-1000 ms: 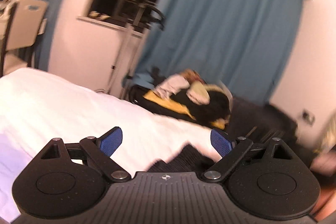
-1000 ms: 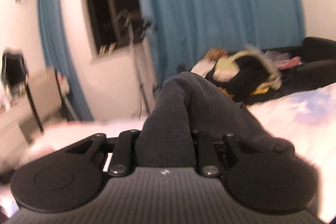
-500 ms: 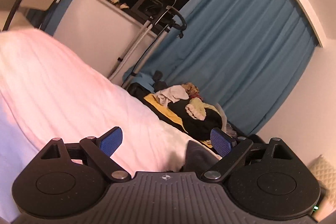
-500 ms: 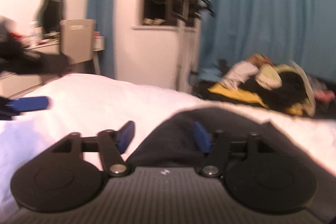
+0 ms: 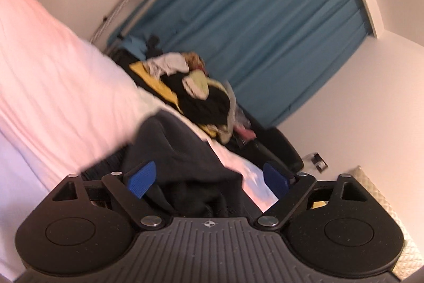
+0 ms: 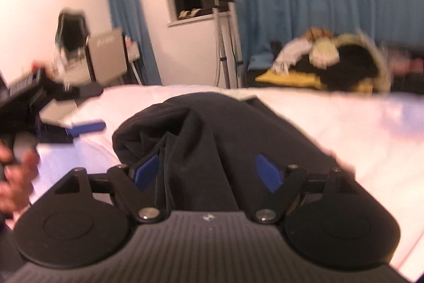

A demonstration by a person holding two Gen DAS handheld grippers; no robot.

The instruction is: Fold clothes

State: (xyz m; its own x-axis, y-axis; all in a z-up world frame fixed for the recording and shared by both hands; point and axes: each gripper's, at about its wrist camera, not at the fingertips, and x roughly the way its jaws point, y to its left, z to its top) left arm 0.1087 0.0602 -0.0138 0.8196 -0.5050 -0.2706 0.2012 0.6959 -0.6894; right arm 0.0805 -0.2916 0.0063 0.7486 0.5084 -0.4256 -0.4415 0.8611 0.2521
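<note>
A dark grey garment (image 5: 175,153) lies bunched on the white bed (image 5: 53,86). My left gripper (image 5: 209,178) is open, its blue pads wide apart, with the garment's folds lying between them. In the right wrist view the same garment (image 6: 212,134) is heaped in front of my right gripper (image 6: 208,173), which is open with cloth lying between its blue pads. The left gripper (image 6: 84,127) shows at the left of that view, held in a hand.
A pile of mixed clothes (image 5: 201,94) lies on a dark sofa beyond the bed, before blue curtains (image 5: 265,17). It also shows in the right wrist view (image 6: 326,65). A garment steamer stand (image 6: 220,17), a window, a chair and desk (image 6: 106,57) stand at the back left.
My right gripper has opened and let go of the dark garment, which now lies heaped on the bed. My left gripper has tilted and moved over the garment.
</note>
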